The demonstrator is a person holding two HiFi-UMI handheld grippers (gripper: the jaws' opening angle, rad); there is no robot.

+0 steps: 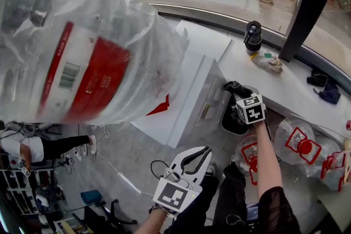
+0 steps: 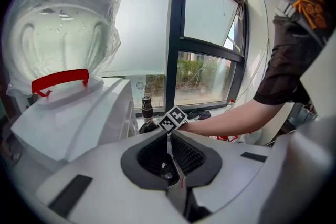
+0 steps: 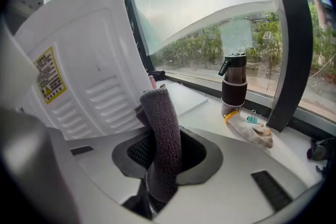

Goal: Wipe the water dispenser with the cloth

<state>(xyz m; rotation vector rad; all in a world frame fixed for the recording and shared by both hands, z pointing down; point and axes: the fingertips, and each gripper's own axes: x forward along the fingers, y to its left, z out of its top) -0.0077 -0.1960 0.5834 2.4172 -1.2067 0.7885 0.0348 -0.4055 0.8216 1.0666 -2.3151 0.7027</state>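
The white water dispenser (image 1: 189,85) stands by the window sill, with a large plastic-wrapped water bottle (image 1: 82,41) upside down on top. My right gripper (image 1: 238,97) is shut on a dark grey cloth (image 1: 236,87) and sits close against the dispenser's ribbed panel (image 3: 84,76); whether the cloth touches it I cannot tell. In the right gripper view the cloth (image 3: 161,113) sticks up folded between the jaws. My left gripper (image 1: 204,152) hangs lower in front of the dispenser, shut with nothing in it. From the left gripper view the dispenser (image 2: 79,118) and bottle (image 2: 63,34) are at left.
On the white sill stand a black flask (image 1: 253,36) and a crumpled pale glove (image 1: 270,63); a dark item (image 1: 324,89) lies farther right. Spare wrapped water bottles (image 1: 299,145) lie on the floor at right. Cables (image 1: 118,172) trail over the floor below the dispenser.
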